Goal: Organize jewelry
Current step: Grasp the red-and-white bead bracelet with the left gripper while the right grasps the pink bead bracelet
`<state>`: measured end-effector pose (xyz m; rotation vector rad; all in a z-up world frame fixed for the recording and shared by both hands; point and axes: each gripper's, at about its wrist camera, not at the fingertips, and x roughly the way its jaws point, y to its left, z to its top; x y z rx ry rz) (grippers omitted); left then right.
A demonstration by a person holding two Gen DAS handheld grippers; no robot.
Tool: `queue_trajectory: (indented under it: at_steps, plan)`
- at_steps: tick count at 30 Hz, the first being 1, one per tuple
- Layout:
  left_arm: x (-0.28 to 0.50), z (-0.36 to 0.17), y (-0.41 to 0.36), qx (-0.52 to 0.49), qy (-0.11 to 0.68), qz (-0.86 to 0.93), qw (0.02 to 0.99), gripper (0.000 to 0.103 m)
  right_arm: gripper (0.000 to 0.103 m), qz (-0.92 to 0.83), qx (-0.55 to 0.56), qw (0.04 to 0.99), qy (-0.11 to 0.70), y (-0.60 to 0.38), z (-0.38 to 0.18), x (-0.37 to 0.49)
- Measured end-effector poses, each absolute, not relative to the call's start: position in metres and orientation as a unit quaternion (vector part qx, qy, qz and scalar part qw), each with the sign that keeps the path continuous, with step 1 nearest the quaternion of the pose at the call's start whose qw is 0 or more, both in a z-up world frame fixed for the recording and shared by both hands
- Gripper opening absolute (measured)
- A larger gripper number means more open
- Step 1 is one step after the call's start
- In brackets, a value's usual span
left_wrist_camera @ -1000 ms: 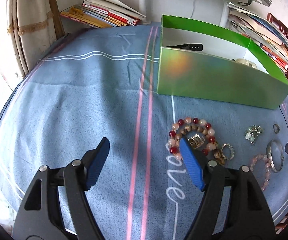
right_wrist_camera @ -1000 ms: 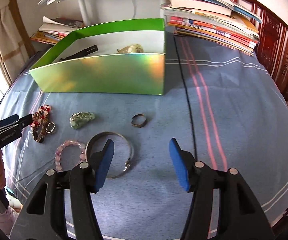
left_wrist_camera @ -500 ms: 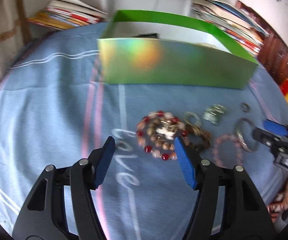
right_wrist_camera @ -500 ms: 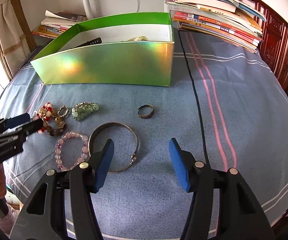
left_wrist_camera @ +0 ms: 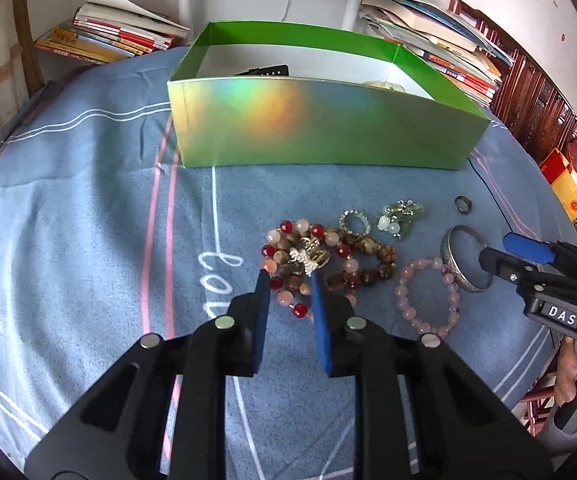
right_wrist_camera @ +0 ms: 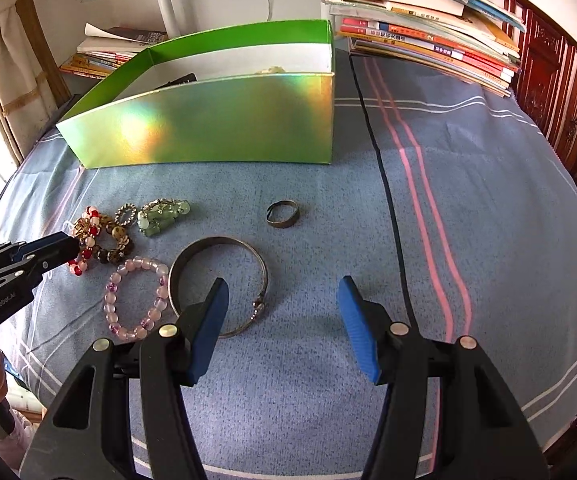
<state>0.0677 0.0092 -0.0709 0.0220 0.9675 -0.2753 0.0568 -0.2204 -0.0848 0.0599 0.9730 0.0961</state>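
A red and pink bead bracelet (left_wrist_camera: 288,227) lies on the blue cloth with a sparkly gold piece (left_wrist_camera: 308,256) on top. My left gripper (left_wrist_camera: 287,276) has narrowed around the bracelet's near beads; whether it grips them I cannot tell. It also shows in the right wrist view (right_wrist_camera: 64,246). A brown bead bracelet (left_wrist_camera: 372,266), a pink bead bracelet (right_wrist_camera: 134,298), a silver bangle (right_wrist_camera: 218,280), a small ring (right_wrist_camera: 282,213), a crystal ring (right_wrist_camera: 125,214) and a green bead cluster (right_wrist_camera: 160,212) lie nearby. My right gripper (right_wrist_camera: 282,292) is open above the cloth beside the bangle.
A green open box (left_wrist_camera: 328,132) stands behind the jewelry, with a black item (left_wrist_camera: 264,71) and a pale item (right_wrist_camera: 268,70) inside. Stacks of books (right_wrist_camera: 428,32) sit at the back right and books (left_wrist_camera: 108,36) at the back left. A lamp base stands behind the box.
My left gripper moved right and forward to the red bead bracelet and its jaws narrowed around it. My right gripper stayed open and shifted slightly toward the bangle.
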Motion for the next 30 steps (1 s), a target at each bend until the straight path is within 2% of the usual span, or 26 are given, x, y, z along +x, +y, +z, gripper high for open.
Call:
queue_trajectory:
  at_steps: [4,9,11,17,20,22,24,25,28,30]
  plan:
    - [0.066,-0.069,0.017,0.008,0.463,-0.111,0.879,0.027,0.057,0.064,0.027,0.890,0.452,-0.213,-0.071,0.050]
    - [0.066,-0.074,0.025,0.006,0.467,-0.102,0.878,0.028,0.056,0.118,0.023,0.885,0.450,-0.187,-0.066,0.046]
    - [0.065,-0.074,0.023,0.012,0.464,-0.102,0.880,0.028,0.051,0.133,0.011,0.880,0.456,-0.174,-0.069,0.046]
    - [0.063,-0.075,0.022,0.018,0.458,-0.106,0.883,0.027,0.050,0.134,-0.018,0.873,0.469,-0.147,-0.086,0.051]
    - [0.060,-0.076,0.020,0.023,0.455,-0.110,0.883,0.024,0.050,0.113,-0.034,0.877,0.465,-0.143,-0.089,0.051]
    - [0.058,-0.076,0.017,0.027,0.455,-0.115,0.883,0.012,0.050,0.101,-0.039,0.880,0.463,-0.144,-0.091,0.053]
    - [0.058,-0.076,0.016,0.029,0.455,-0.115,0.883,0.011,0.049,0.099,-0.040,0.881,0.461,-0.148,-0.091,0.052]
    - [0.058,-0.077,0.016,0.028,0.455,-0.113,0.883,0.008,0.043,0.099,-0.042,0.882,0.458,-0.147,-0.091,0.052]
    - [0.059,-0.076,0.016,0.024,0.458,-0.112,0.881,0.008,0.014,0.110,-0.044,0.882,0.456,-0.147,-0.089,0.049]
    - [0.059,-0.075,0.016,0.021,0.458,-0.111,0.881,0.008,0.012,0.117,-0.042,0.880,0.458,-0.147,-0.089,0.049]
